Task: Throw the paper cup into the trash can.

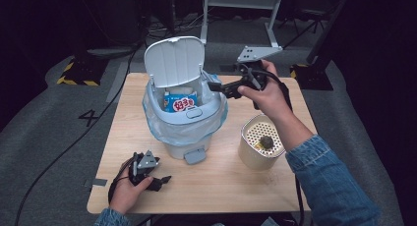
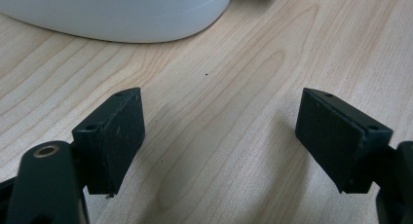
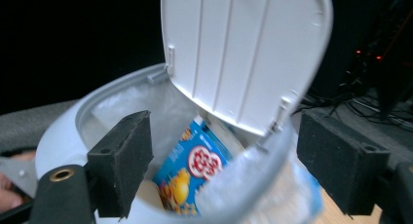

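Left claw rests low on the light wooden worktop near its front-left corner, held in the person's left hand, jaws spread wide with nothing between them; in the left gripper view only bare wood grain lies between the two black pads, and the rounded white base of the bin curves across the top, apart from the pads. Centre-left on the worktop stands the small white plastic pedal bin with a pale blue bag liner folded over its rim, its hinged white lid standing upright and open, foot pedal facing the person. Inside the bin sits a blue snack packet with red-and-white lettering, tilted against the inner wall; in the right gripper view the same packet lies below the raised lid. Right claw hovers level at the bin's right rim, pointing left over the opening, held in the right hand with a denim sleeve behind it; jaws parted, not gripping anything, packet below and apart from the pads. Right of the bin, just under the right forearm, stands a cream cylindrical container with a perforated top with a small dark lump on it.
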Available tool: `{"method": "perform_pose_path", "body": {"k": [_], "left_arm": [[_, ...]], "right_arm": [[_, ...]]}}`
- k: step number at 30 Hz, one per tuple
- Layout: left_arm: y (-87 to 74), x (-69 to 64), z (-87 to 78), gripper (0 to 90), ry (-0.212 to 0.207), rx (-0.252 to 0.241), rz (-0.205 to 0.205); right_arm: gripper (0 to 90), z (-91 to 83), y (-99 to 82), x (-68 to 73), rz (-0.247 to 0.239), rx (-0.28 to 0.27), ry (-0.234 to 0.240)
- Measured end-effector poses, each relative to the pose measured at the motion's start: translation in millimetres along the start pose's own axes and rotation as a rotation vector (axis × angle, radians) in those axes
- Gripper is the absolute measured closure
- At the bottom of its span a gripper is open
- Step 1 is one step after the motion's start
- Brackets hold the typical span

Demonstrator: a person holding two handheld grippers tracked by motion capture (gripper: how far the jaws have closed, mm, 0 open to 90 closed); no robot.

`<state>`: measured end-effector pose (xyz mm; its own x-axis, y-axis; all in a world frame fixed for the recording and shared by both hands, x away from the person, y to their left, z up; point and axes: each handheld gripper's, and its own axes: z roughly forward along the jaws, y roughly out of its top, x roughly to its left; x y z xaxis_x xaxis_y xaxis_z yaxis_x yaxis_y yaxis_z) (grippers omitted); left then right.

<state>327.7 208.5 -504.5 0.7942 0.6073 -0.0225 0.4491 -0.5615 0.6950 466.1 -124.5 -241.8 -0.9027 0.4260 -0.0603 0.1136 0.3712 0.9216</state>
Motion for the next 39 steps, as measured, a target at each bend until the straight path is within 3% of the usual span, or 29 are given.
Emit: {"method": "perform_pose_path", "body": {"k": [7, 12, 16, 26, 29, 39], "left_arm": [[-0.2, 3.0, -0.3, 18.7, -0.004, -0.001, 0.004], [-0.7, 6.4, -1.0, 18.8, -0.004, -0.001, 0.008], [-1.1, 7.2, -1.4, 18.8, -0.003, 0.000, 0.005], [-1.2, 7.2, -1.5, 18.8, -0.002, 0.000, 0.004], [-1.2, 7.2, -1.5, 18.8, -0.002, 0.000, 0.004], [-5.1, 9.5, -5.2, 19.0, 0.020, -0.001, -0.021]], "right_arm": [[21.5, -42.0, -13.2, -4.7, 0.001, 0.034, -0.034], [22.5, -74.3, -24.6, -9.6, -0.014, 0.063, -0.005], [24.0, -97.5, -35.9, -11.6, -0.034, 0.090, -0.023], [24.7, -148.2, -61.4, -16.6, 0.013, 0.091, -0.098], [24.3, -159.9, -72.7, -18.4, 0.019, 0.125, -0.128], [24.4, -191.6, -111.6, -24.6, 0.089, 0.127, -0.195]]}}
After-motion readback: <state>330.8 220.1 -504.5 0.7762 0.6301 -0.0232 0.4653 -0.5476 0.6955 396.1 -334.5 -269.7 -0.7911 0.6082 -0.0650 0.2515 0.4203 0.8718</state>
